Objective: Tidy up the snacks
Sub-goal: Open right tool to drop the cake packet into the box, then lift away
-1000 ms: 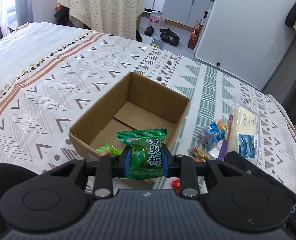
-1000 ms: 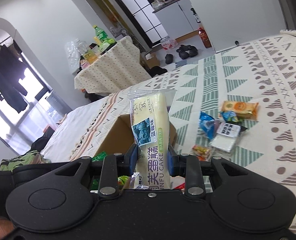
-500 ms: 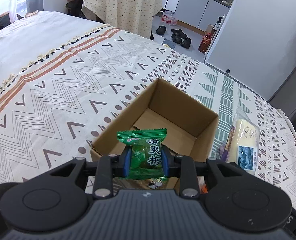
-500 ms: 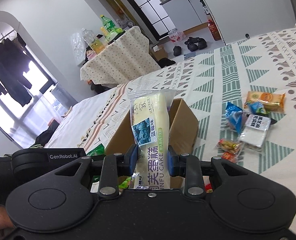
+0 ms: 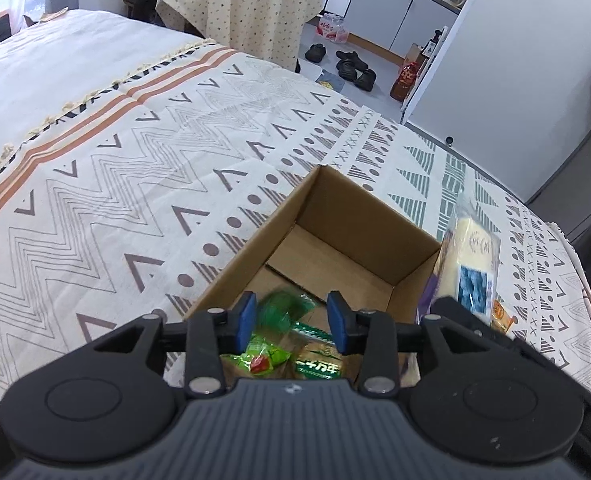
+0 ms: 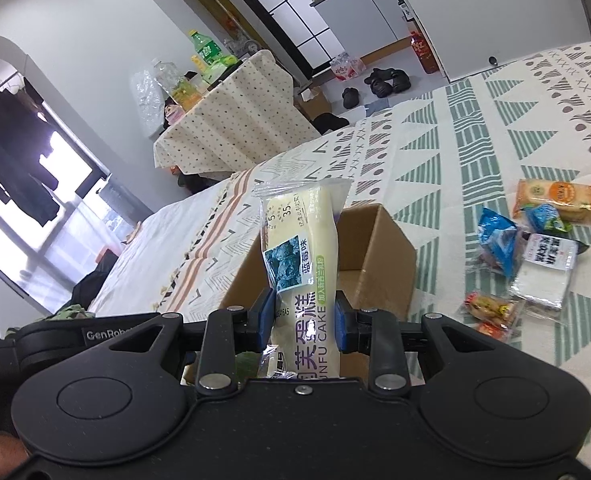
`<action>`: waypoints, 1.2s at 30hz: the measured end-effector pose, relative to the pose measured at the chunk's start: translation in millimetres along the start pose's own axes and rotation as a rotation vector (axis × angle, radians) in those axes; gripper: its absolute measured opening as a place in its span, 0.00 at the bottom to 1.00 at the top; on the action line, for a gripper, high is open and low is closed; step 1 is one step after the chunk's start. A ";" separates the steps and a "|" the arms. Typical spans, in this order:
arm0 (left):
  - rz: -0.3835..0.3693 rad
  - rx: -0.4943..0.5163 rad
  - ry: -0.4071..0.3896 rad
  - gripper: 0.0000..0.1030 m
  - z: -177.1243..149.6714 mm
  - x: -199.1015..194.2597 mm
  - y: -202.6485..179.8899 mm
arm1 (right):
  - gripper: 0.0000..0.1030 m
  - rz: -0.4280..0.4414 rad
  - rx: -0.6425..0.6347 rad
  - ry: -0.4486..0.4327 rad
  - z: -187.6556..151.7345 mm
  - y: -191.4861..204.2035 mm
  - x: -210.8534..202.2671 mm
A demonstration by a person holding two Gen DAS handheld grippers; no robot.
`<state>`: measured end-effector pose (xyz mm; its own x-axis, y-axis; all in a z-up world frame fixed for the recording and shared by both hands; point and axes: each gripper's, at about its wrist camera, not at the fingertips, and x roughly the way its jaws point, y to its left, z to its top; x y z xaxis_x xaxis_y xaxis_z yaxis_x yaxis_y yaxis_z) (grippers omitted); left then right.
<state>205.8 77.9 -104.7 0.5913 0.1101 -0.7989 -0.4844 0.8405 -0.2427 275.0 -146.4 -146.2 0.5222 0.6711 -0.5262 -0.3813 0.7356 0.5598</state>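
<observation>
**Left dropping green pack into box; your right is next with the cake**

Left gripper [image 5: 291, 320]: jaws are opening. The green snack pack [image 5: 283, 306] sits blurred between the pads, and neither pad looks pressed on it, so I read it as let go and falling. It's right over the near end of the cardboard box [image 5: 251, 256], where other green-wrapped snacks [image 5: 319, 366] already lie on the floor.

Right gripper [image 6: 304, 322]: jaws pinched on the lower part of the blueberry cake pack [image 6: 301, 240]. The pack stands upright out of the pads, long axis running up and away from you.

The relation that matters: in the right wrist view the box [image 6: 379, 256] lies directly behind and below the cake, opening just beyond its tip. In the left wrist view the cake [image 5: 469, 260] hangs at the box's right wall, outside the rim or right over it, can't tell which. So your right hand is the nearer one for the next drop. My read: push it forward and leftward over the opening, and tip the long pack flatter so it goes in lengthwise.

Loose snacks [image 6: 531, 252] lie on the patterned bedspread [image 6: 475, 128] to the right of the box, well apart from both jaws. Those come later.
</observation>
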 end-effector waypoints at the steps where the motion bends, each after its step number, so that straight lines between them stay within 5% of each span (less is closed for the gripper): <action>1: 0.005 -0.002 0.001 0.40 -0.3 -1.1 1.4 | 0.29 0.003 0.004 -0.001 0.3 0.7 2.2; 4: 0.017 -0.002 -0.001 0.47 -1.8 -5.3 3.0 | 0.34 0.005 0.010 -0.016 0.7 3.4 7.8; 8: 0.045 0.003 -0.010 0.61 -4.0 -11.0 2.2 | 0.56 -0.013 -0.034 -0.052 -0.6 9.8 2.8; 14: 0.080 0.027 -0.035 0.76 -10.5 -22.4 -3.7 | 0.57 -0.043 -0.011 -0.031 0.8 2.9 -12.7; 29: 0.114 0.060 -0.057 0.85 -31.7 -41.8 -27.4 | 0.88 -0.147 -0.026 -0.033 7.7 -9.0 -68.0; 36: 0.096 0.064 -0.094 0.88 -37.4 -59.7 -44.2 | 1.00 -0.131 -0.035 -0.032 11.2 -16.4 -91.8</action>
<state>167.8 14.4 -66.8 0.6033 0.2382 -0.7612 -0.5013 0.8555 -0.1296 241.9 -221.1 -99.9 0.5932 0.5661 -0.5724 -0.3344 0.8201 0.4644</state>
